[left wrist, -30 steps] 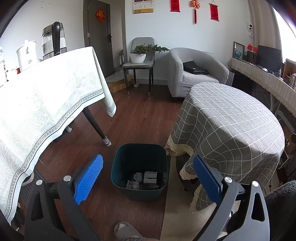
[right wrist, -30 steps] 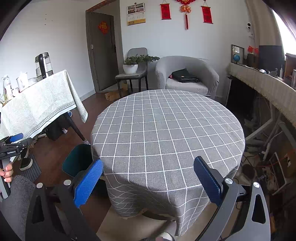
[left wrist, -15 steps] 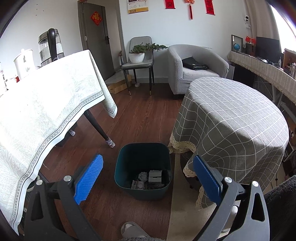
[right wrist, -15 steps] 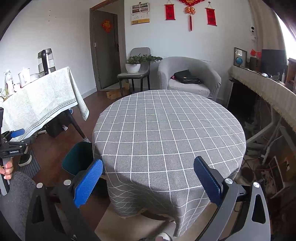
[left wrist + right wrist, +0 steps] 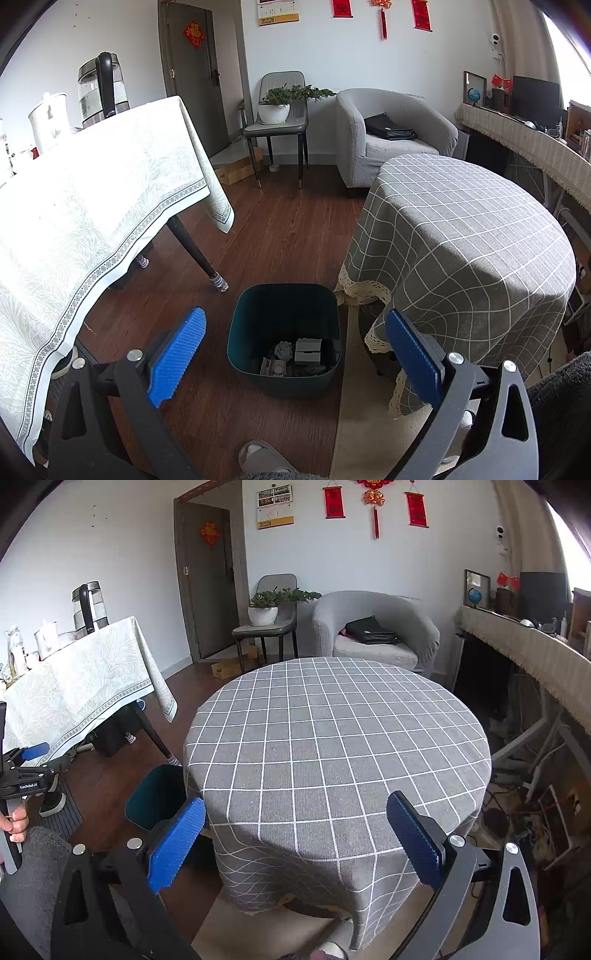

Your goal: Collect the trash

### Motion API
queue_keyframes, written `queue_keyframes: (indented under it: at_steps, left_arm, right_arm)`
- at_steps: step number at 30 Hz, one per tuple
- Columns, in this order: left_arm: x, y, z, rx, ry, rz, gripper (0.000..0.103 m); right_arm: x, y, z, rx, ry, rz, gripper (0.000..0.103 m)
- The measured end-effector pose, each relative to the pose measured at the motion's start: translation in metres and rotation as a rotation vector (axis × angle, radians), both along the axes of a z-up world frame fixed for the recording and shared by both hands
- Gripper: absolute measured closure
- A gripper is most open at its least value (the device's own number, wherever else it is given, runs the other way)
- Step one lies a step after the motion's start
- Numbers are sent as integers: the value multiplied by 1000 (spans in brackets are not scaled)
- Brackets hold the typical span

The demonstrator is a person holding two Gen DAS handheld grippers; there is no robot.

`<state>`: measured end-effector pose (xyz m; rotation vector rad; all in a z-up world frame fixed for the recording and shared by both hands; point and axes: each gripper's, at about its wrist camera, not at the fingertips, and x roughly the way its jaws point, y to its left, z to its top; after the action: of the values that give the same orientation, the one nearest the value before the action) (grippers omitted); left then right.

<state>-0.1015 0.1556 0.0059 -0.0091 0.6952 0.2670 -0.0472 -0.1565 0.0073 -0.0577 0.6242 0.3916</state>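
Bin (image 5: 284, 332): on the floor, ahead and below your left tool (image 5: 295, 354), pads wide, empty. Right tool (image 5: 295, 840): wide, empty, over the bare checked desk (image 5: 332, 738). Left nearer.

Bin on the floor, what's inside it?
The bin holds a grey box, a crumpled grey wad and other scraps at the bottom. Its near wall hides whatever lies closest to the camera.

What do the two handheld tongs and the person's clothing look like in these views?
Both the left tongs and right tongs have black triangular cut-out arms, silver bolts and ribbed blue pads. The right wrist view shows small white lettering on the left unit's black body, and a fuzzy grey sleeve.
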Motion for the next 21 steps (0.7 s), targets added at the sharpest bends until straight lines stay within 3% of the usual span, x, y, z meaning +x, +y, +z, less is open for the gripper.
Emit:
queue_keyframes:
  at_steps: [21]
  left_arm:
    - [0, -2, 0, 5, 4, -2, 4]
  right_arm:
    - [0, -4, -1, 14, 5, -8, 3]
